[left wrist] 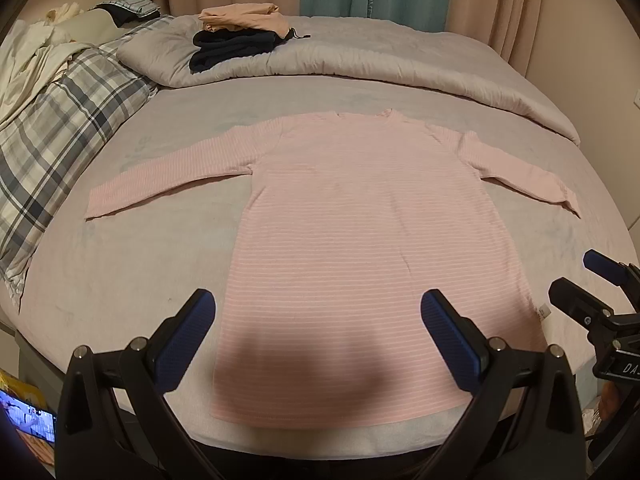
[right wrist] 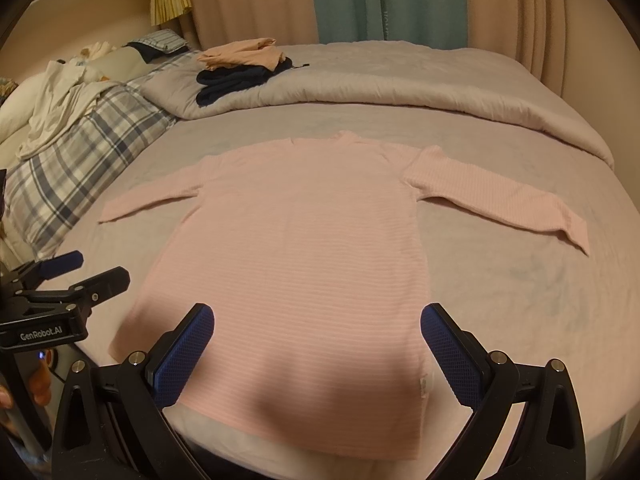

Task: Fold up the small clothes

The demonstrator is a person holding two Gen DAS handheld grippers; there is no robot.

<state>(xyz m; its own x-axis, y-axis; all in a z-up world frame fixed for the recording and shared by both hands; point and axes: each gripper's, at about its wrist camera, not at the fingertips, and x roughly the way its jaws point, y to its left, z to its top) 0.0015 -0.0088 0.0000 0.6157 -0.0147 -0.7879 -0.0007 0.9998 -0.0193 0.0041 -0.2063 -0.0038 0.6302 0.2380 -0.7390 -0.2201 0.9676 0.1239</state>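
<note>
Here the near hem of the pink shirt (left wrist: 340, 240) falls under a dark shadow, and the gripper bodies cut off the bed's (left wrist: 120, 280) front edge in both views. The shirt lies flat on the bed, collar away from the cameras, both sleeves spread out to the sides. The left gripper (left wrist: 318, 324) hovers above the hem with its blue fingers (left wrist: 188, 336) spread wide and holding nothing; the hem lies between and below them. The right gripper (right wrist: 318, 336) hangs just beside it over the shirt's right half, fingers (right wrist: 452, 356) likewise parted and empty. Whether either touches the cloth is unclear. Both point forward along the shirt toward the collar. Farther back, a folded pile of clothes (left wrist: 240, 36) sits on a gray quilt (left wrist: 400, 64), with a plaid blanket (left wrist: 60, 120) to the left.
</note>
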